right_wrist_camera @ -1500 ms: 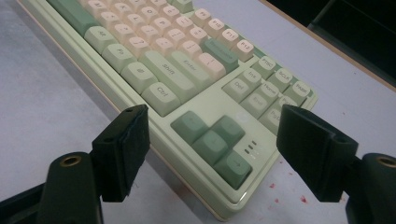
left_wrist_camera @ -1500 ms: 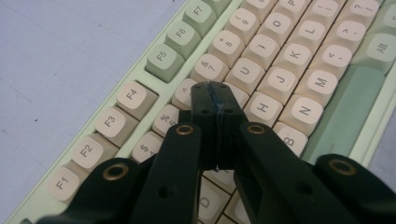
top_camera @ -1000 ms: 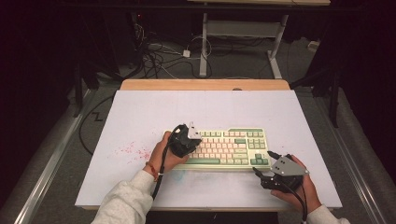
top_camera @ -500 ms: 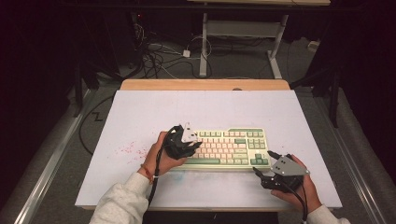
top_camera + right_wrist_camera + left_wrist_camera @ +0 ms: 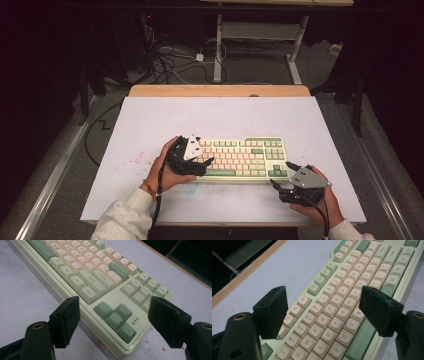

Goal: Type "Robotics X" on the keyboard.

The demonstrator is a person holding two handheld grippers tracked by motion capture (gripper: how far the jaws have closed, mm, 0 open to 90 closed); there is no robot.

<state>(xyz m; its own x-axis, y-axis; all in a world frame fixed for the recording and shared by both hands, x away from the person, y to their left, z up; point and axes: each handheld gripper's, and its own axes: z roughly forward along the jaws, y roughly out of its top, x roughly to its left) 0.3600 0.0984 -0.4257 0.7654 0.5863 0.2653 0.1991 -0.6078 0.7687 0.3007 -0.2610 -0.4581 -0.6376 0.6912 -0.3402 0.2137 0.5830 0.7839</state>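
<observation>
A pale green keyboard [image 5: 245, 156] with cream and green keys lies on the white table top [image 5: 225, 117], near the front edge. My left gripper [image 5: 204, 164] hovers over the keyboard's left end, jaws pointing right. In the left gripper view it [image 5: 324, 311] stands open above the letter keys of the keyboard [image 5: 342, 287], with nothing gripped. My right gripper [image 5: 280, 174] sits just off the keyboard's front right corner. In the right gripper view it [image 5: 116, 320] is open, and the arrow-key corner of the keyboard [image 5: 100, 282] lies between and ahead of its jaws.
Red specks [image 5: 135, 161] mark the table left of the keyboard. A wooden strip [image 5: 220, 91] runs along the table's far edge. Beyond it, cables [image 5: 170, 55] lie on the floor by the white legs of another desk [image 5: 218, 50].
My left gripper has shifted slightly left and toward the person over the keyboard's left end. The right gripper and the keyboard have not moved.
</observation>
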